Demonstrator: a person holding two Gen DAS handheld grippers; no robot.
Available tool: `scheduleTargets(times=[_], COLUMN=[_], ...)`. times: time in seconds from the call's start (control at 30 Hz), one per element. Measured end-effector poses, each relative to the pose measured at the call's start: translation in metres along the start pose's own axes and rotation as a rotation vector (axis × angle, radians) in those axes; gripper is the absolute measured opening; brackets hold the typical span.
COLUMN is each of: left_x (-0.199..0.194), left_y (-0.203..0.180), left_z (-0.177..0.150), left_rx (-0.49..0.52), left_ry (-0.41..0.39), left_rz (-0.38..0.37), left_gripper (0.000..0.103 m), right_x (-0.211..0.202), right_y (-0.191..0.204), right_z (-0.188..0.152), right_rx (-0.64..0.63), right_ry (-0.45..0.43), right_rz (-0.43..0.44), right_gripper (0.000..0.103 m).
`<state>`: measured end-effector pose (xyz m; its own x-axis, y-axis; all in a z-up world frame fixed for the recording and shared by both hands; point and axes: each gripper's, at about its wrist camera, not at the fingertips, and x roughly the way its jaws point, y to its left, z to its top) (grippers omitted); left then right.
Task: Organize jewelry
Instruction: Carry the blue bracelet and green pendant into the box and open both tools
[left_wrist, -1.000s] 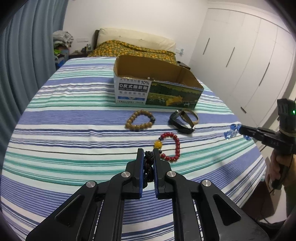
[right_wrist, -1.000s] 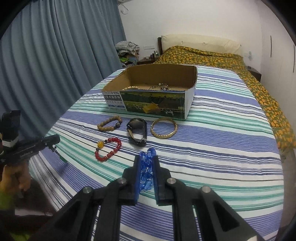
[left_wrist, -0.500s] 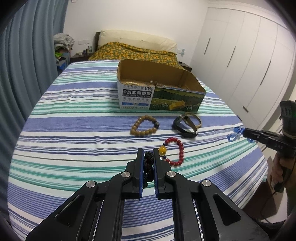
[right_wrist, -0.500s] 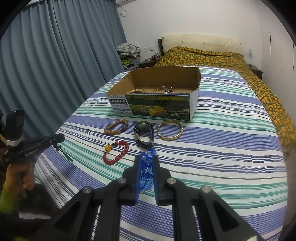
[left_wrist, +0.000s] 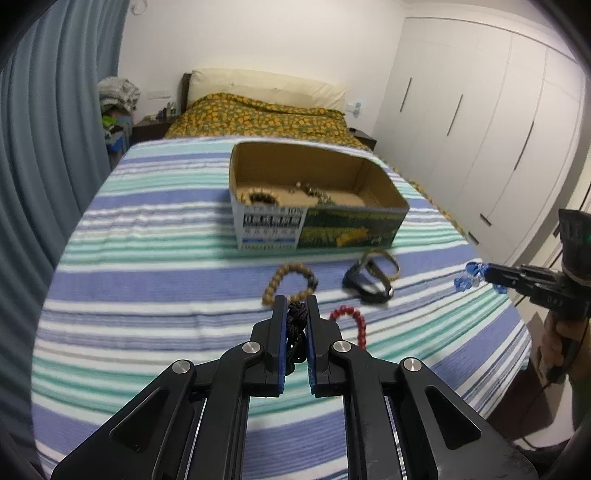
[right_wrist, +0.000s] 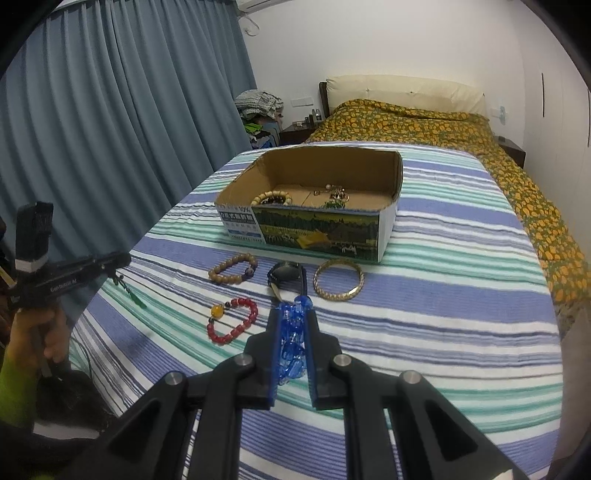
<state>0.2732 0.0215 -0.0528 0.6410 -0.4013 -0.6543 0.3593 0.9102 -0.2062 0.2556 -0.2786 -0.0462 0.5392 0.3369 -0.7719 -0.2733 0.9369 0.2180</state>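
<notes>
left fingers (left_wrist: 296, 308) clamp black cord (left_wrist: 295, 325) | right fingers (right_wrist: 294, 314) clamp blue beads (right_wrist: 291, 343)

"10%" on the cardboard box (right_wrist: 242, 218) label; "049" on the right tongs (left_wrist: 480, 275).

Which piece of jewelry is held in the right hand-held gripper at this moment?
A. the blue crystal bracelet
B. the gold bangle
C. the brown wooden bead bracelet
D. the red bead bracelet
A: in the right wrist view the blue crystal bracelet sits clamped in the right hand-held gripper, while the red bead bracelet, the gold bangle and the brown wooden bead bracelet all lie on the striped bedspread.
</notes>
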Motion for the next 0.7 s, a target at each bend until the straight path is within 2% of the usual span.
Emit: scheduleTargets(times=[0.2,0.37,0.7], left_x=[0.004,0.023,0.121], left_y=[-0.002,-0.009,-0.02], left_z=[0.044,0.087,0.171], left_rx=[0.026,0.045,0.008], left_ry=[-0.025,-0.025,0.058], left_rz=[-0.043,-0.084,-0.158], left_gripper=[0.007,0.007,0.007], right_x=[0.004,0.018,0.093], right_y=[-0.002,-0.006,-0.041], right_z=[0.028,0.062,0.149], right_rx=[-0.033,-0.057,-0.025], right_ry=[-0.013,-0.023,0.005], right_rz=[-0.002,-0.008,-0.041], right_gripper=[0.012,0.012,0.012])
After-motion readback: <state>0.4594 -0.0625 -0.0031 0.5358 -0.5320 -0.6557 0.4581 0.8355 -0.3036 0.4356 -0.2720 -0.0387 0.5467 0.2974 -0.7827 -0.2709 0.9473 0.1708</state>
